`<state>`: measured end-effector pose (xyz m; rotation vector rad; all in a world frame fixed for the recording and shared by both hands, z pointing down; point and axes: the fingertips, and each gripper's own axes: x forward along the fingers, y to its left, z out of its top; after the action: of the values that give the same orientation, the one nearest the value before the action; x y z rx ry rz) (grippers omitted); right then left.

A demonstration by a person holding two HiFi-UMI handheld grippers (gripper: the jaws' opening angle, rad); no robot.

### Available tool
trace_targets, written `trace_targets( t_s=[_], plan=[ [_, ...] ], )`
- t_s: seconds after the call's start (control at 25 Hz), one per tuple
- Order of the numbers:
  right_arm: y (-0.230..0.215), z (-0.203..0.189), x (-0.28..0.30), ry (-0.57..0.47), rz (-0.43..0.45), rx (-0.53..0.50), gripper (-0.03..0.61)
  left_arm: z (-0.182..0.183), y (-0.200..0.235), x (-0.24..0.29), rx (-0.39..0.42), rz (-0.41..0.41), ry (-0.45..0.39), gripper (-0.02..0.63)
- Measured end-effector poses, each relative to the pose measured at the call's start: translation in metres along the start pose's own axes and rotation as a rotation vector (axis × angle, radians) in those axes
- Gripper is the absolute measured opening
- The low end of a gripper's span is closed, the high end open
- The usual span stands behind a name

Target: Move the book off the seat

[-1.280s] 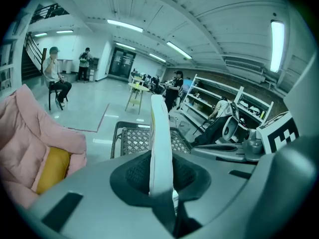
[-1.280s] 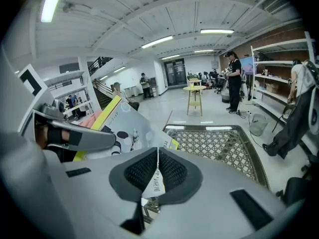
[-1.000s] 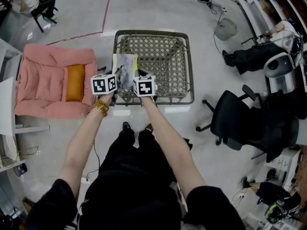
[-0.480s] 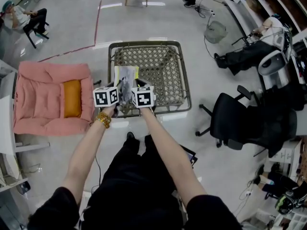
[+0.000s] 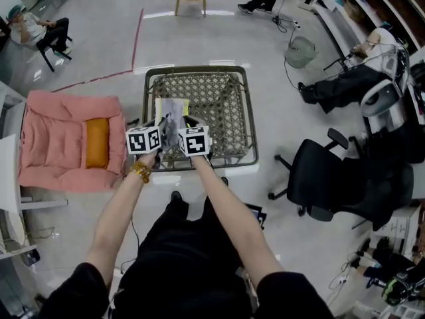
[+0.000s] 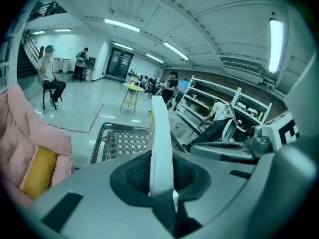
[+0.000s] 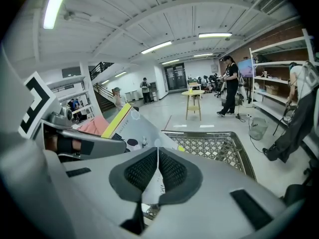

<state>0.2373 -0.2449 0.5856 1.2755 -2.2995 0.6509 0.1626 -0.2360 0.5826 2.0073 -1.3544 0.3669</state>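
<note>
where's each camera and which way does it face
Head view: on the head, steeply down at the woven seat; forearms, left gripper and right gripper show, clamping the book.
Left gripper view: on the left gripper, along its fingers past the book's edge; right gripper at right.
Right gripper view: likewise on the right gripper; left gripper at left.
Both gripper views share book and seat.

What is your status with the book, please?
Both shut on book: left tongs, right tongs. Book held up over woven seat, not yet moved aside. Pink armchair at left, nothing seen blocking.
</note>
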Motion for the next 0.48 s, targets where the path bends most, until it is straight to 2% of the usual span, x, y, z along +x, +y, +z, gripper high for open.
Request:
trace_targets(
  t_s=[0.12,0.28,0.48],
  plan=[
    [-0.021,-0.001,-0.003,0.005,0.024,0.015,0.015,0.002,-0.016,0.012,-0.021,0.002,-0.012,0.069],
    [-0.062,0.0,-0.012,0.012,0.008,0.002,0.015,0.005,-0.049,0.036,-0.035,-0.024,-0.015,0.069],
    [-0.111,-0.004,-0.021,0.022,0.006,0.032,0.015,0.009,-0.093,0.081,-0.037,-0.06,-0.008,0.069]
  ],
)
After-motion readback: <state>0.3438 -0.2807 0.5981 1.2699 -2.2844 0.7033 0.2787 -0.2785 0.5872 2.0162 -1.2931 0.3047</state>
